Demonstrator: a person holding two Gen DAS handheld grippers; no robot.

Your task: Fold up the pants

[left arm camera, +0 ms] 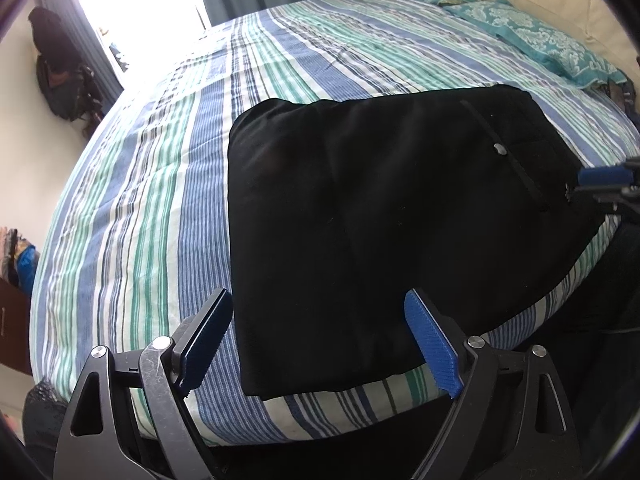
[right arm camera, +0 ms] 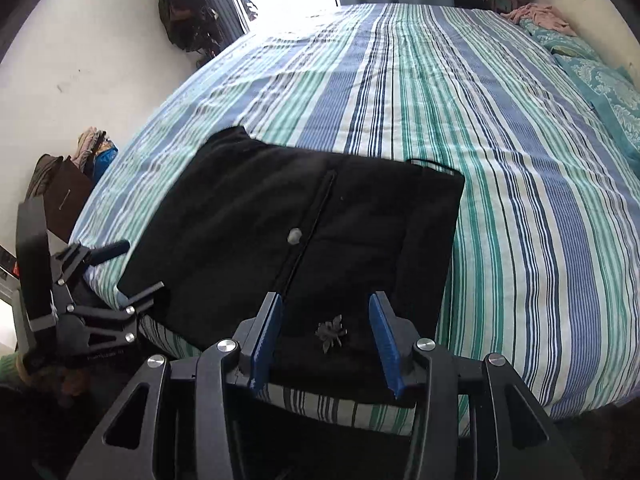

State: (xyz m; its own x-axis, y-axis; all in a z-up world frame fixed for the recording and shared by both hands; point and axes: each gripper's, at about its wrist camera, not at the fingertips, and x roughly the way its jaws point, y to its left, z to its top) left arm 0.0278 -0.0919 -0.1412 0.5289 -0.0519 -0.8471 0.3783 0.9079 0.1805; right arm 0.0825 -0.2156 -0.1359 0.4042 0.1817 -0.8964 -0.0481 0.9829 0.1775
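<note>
Black pants [left arm camera: 380, 220] lie folded into a flat rectangle near the front edge of the striped bed [left arm camera: 140, 220]. A pale button [left arm camera: 499, 148] shows beside a seam. My left gripper [left arm camera: 319, 294] hovers open over the pants' near left corner, its blue pads wide apart and pressing on nothing. In the right wrist view the same pants [right arm camera: 280, 220] show the button [right arm camera: 295, 235] and a small grey emblem [right arm camera: 330, 332]. My right gripper [right arm camera: 326, 298] is open above that near edge, the cloth lying flat under it. The left gripper [right arm camera: 142, 266] appears at the pants' left corner.
The striped sheet [right arm camera: 520, 200] stretches far beyond the pants. Teal pillows [right arm camera: 608, 84] and a pink clothes pile [right arm camera: 536, 14] lie at the far right. A dark bag [right arm camera: 184, 20] hangs on the wall by a bright window. Clothes and a brown box [right arm camera: 68, 196] sit at left.
</note>
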